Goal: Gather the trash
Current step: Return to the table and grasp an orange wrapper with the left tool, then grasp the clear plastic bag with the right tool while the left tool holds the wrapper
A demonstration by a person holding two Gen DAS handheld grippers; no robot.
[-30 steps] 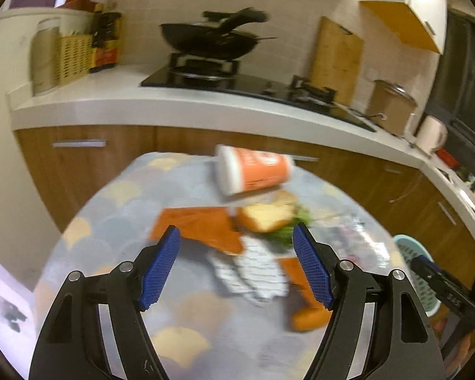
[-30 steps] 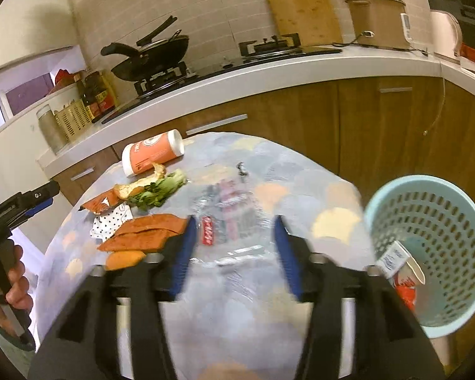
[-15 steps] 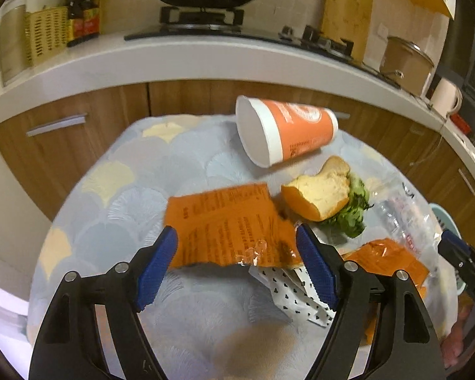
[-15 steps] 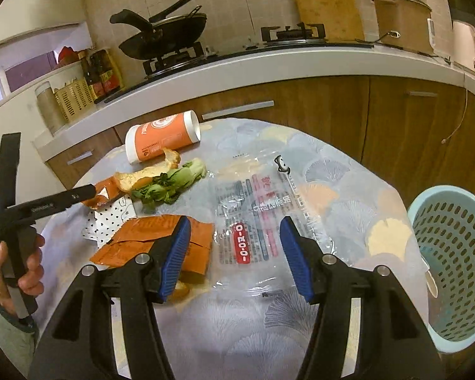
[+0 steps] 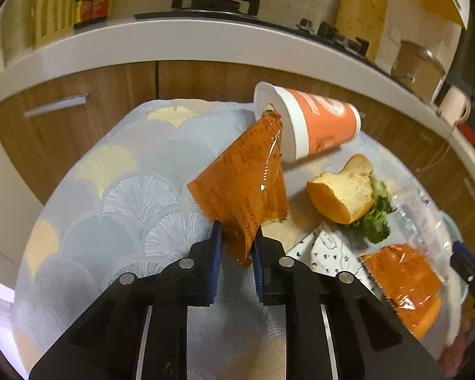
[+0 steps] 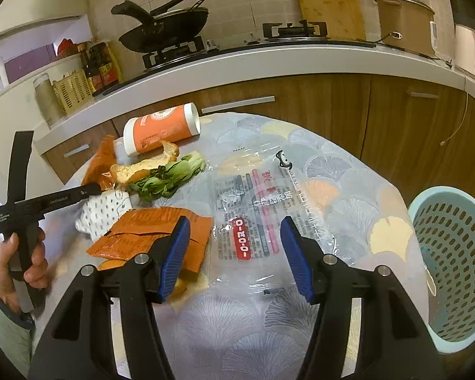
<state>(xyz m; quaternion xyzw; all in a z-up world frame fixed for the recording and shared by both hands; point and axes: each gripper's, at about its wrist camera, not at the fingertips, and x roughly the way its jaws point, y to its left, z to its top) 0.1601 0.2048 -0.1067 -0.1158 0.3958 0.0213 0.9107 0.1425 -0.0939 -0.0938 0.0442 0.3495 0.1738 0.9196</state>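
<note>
Left gripper (image 5: 237,237) pinching the near corner of an orange wrapper (image 5: 247,183), raising it off the patterned tablecloth (image 5: 126,190), far tip standing up before the mouth of the toppled orange cup (image 5: 316,126). Bitten bread (image 5: 342,193) and greens (image 5: 376,221) lying just right of it. Right gripper (image 6: 234,253) hanging spread wide, clasping nothing, hovering over the clear plastic bag (image 6: 262,196), more orange wrappers (image 6: 148,234) just left of it. Pale blue basket (image 6: 452,253) waiting beside the table on the right.
</note>
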